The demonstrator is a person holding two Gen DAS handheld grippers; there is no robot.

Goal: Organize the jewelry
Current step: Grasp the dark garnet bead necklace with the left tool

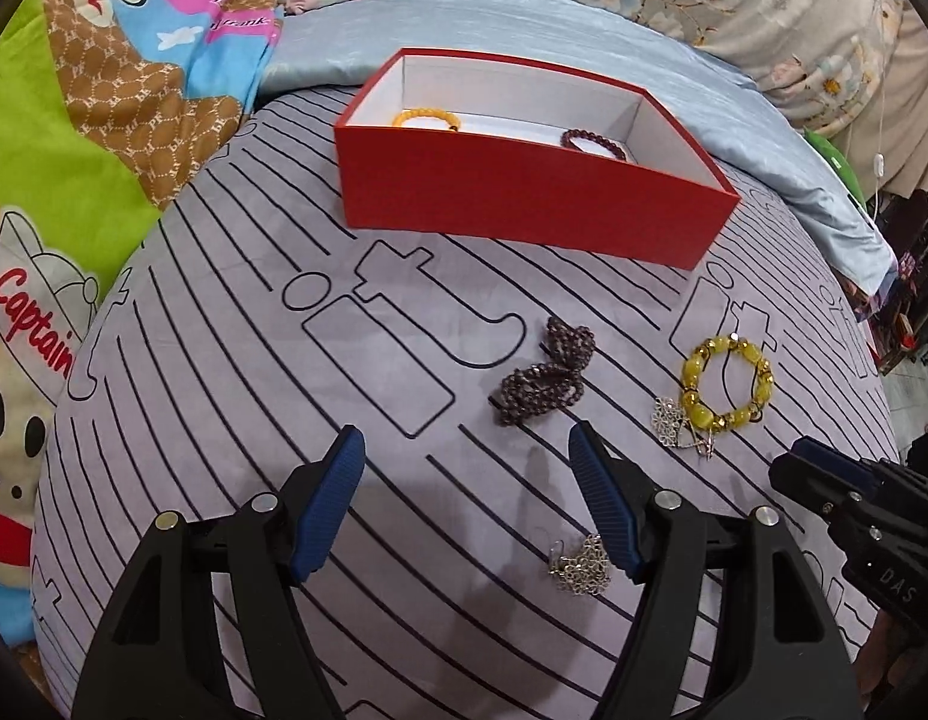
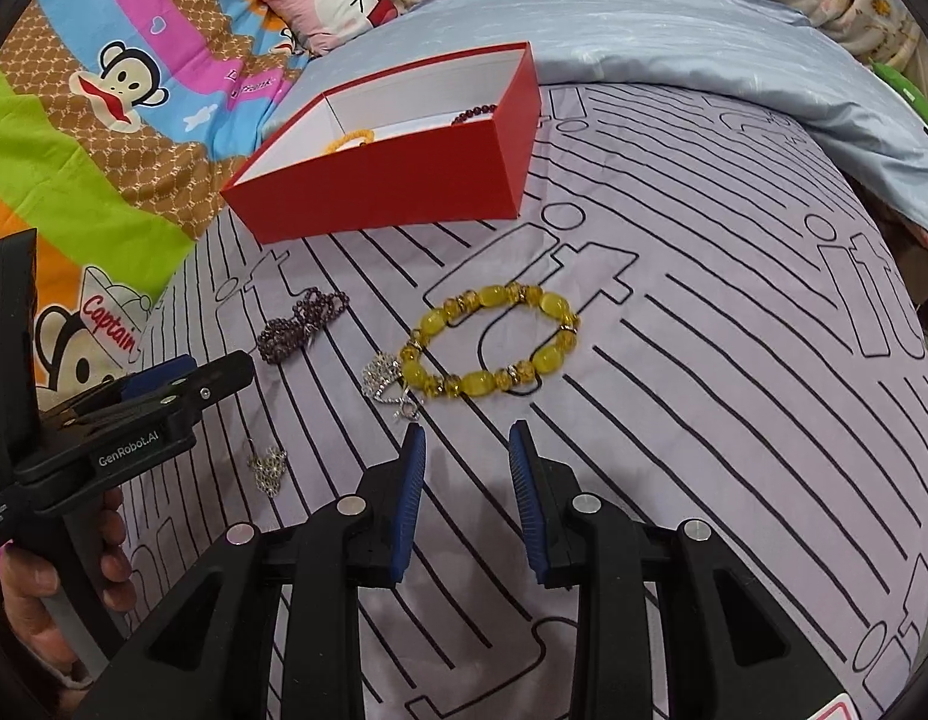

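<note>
"Captain" in red on the cartoon monkey's white cap on the quilt [image 1: 35, 294], "GenRobot.AI" in white along the black side of the left gripper [image 2: 182, 381], "DAS" faintly on the right gripper [image 1: 817, 462] body, small print on the left gripper's handle unreadable

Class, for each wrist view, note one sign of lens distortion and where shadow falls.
Left wrist view: the red box's straight edges bow and dark corners frame the picture; soft shadow lies under the left gripper. Right wrist view: bedsheet stripes curve outward; shadow pools beneath the right gripper.

Glossy yellow bracelet [image 2: 493, 341], matt box [image 1: 523, 204]
</note>
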